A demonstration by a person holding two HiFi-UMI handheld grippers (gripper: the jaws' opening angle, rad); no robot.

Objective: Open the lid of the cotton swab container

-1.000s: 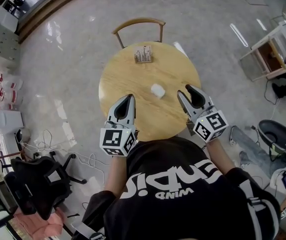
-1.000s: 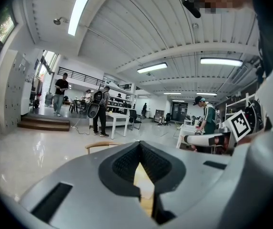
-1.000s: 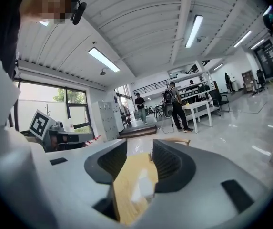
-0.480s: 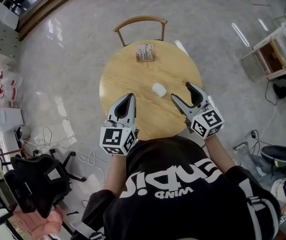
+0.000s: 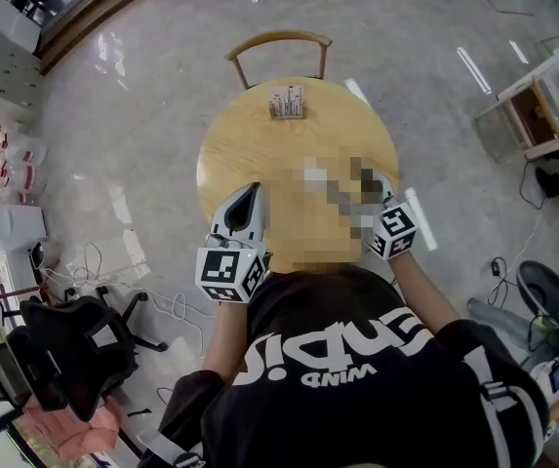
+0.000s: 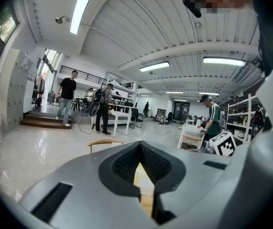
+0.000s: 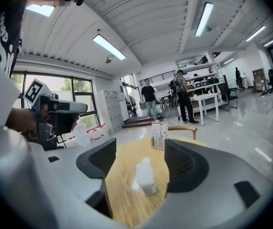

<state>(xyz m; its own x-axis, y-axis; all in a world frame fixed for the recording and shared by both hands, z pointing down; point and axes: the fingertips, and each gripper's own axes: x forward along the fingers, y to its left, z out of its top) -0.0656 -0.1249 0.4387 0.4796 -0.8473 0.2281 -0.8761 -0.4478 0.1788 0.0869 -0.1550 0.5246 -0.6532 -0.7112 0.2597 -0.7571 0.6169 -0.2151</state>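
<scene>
1. White, slightly see-through plastic: the container is a small upright tub, wider at the base and narrower on top. It's pretty blurry, so I can't make out any detail on the lid.
2. It sits low in the middle of the right gripper view, standing on the table. In the head view it's just right of the table's centre, half under a mosaic patch.
3. Right gripper: its jaws are spread wide and have just been opening. The container shows in the gap between them, with both pads clear of it.
4. Left gripper: its jaws are pressed together with nothing in them. It hangs over the table's near edge at the lower left, well apart from the container.
5. Both grippers are matte grey shells with black ribbed pads. Each carries a cube of black-and-white square markers.
6. Table: round, light wood, smooth top with visible grain. A small rack of pale upright pieces stands at its far edge. Just behind that is a chair with a curved wooden back.
7. The floor is glossy pale grey and mirrors the lights. It's a big open room with a white ribbed ceiling and strip lights, and people stand by white tables at the back. A black office chair sits at the lower left of the head view.
</scene>
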